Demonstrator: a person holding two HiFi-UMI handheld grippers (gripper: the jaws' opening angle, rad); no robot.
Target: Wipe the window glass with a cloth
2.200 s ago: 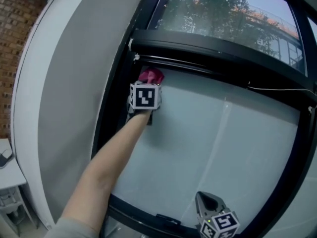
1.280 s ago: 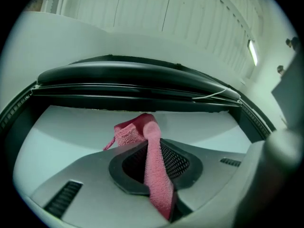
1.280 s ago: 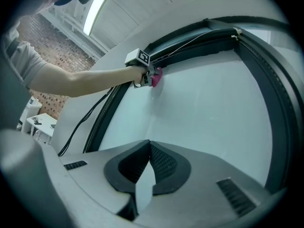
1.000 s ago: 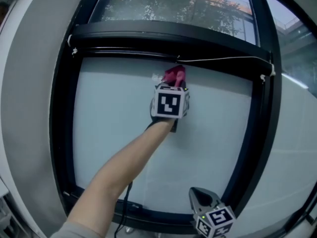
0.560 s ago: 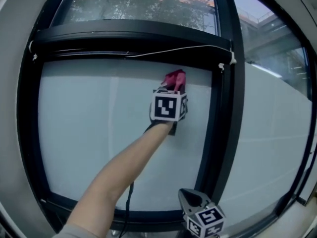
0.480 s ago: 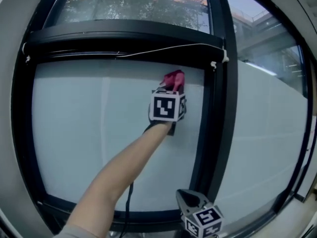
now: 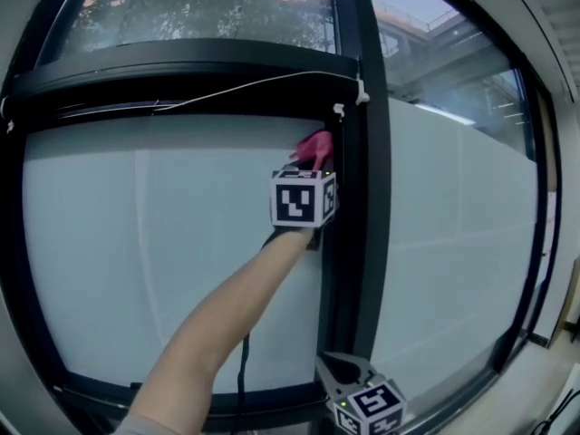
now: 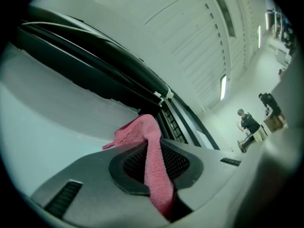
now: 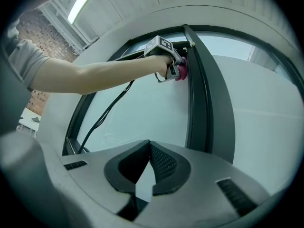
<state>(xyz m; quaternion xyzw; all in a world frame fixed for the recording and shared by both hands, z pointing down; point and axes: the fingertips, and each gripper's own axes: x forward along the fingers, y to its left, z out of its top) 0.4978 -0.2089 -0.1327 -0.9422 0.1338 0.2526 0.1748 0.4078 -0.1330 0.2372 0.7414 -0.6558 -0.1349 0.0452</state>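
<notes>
Pink cloth (image 7: 315, 147) is clamped between the jaws of my left gripper (image 8: 151, 148). One strip runs down the cleft between the pads and the bunched end sticks out past the tips. That end lies against the window glass (image 7: 172, 243), high up in the pane's top right corner. It sits just beside the black vertical post (image 7: 359, 207) and just under the black top bar (image 7: 181, 66). The marker cube on the left gripper faces me, and below it my bare forearm (image 7: 222, 324) reaches up and to the right across the pane. A black cable (image 7: 243, 374) hangs down beside the forearm toward the lower frame. A thin white cord (image 7: 245, 83) runs along the top bar to the head of the post. The glass here looks pale and milky, and I cannot tell streaks or wet marks on it. My right gripper (image 9: 147, 145) is low, near the foot of the post and well apart from the cloth. Its jaws are closed tip to tip with nothing between them, pointing up at the glass. Right of the post is a second pale pane (image 7: 453, 234). Above the top bar, an upper pane shows trees (image 7: 199, 7) outside.
</notes>
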